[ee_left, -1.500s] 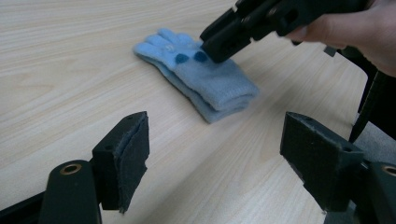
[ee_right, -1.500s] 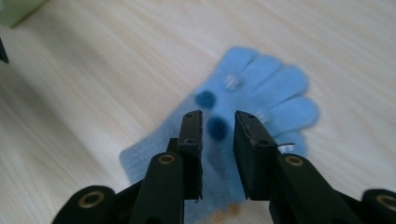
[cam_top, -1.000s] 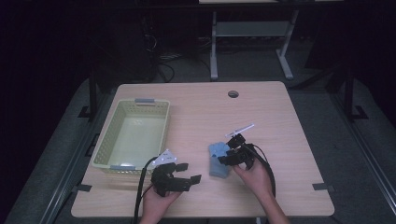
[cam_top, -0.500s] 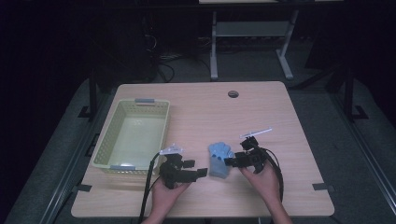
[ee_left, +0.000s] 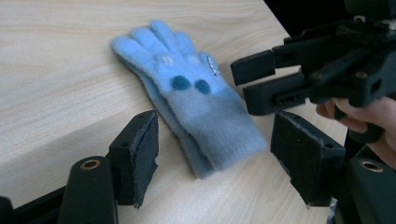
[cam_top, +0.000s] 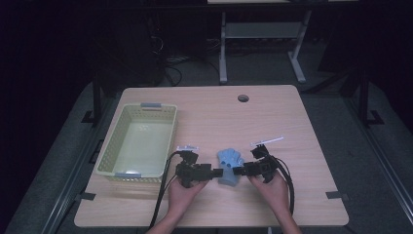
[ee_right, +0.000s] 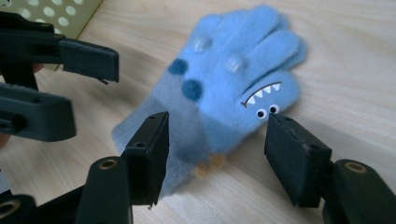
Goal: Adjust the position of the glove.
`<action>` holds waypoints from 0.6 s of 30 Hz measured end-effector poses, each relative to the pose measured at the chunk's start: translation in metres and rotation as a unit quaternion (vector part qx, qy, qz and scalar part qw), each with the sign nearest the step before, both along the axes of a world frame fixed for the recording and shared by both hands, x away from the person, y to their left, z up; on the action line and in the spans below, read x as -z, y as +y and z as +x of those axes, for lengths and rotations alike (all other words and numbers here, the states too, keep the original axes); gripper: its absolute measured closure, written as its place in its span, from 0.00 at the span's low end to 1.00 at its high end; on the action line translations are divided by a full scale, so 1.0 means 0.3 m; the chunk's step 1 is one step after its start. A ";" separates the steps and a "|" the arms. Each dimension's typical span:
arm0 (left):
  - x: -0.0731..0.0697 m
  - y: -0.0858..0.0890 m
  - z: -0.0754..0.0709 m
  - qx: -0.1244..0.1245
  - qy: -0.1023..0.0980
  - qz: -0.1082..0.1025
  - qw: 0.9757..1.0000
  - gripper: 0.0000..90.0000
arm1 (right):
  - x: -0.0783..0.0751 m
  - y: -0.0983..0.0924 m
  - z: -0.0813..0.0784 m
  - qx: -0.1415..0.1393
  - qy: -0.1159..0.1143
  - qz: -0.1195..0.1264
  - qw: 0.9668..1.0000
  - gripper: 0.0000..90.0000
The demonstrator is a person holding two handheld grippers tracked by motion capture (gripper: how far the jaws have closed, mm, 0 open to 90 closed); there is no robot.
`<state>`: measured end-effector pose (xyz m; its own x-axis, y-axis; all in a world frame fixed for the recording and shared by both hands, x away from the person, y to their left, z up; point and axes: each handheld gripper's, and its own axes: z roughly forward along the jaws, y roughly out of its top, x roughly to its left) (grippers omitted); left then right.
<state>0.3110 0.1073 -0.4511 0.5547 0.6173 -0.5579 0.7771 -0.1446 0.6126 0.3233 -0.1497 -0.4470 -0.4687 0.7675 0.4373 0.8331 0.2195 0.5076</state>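
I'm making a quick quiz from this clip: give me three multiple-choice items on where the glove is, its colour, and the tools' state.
1. The glove lies:
A in the basket
B on the table between the tools
C on the floor

2. The glove is:
A red
B blue
C green

3. The left tool and right tool are:
A open around the cuff
B shut on the fingers
C inside the basket

Key: 1 B, it lies flat on the wood; 2 B, light blue fleece; 3 A, pads stand clear of the cuff.
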 end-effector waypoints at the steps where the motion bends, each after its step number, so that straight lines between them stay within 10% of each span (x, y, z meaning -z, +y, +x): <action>1: 0.005 -0.006 0.002 0.001 0.006 0.000 1.000 0.36 | 0.004 0.003 -0.001 0.000 0.001 -0.001 1.000 0.44; 18: 0.067 -0.028 0.038 0.007 0.057 -0.009 0.998 0.51 | 0.042 -0.002 -0.009 0.013 0.023 0.032 0.999 0.47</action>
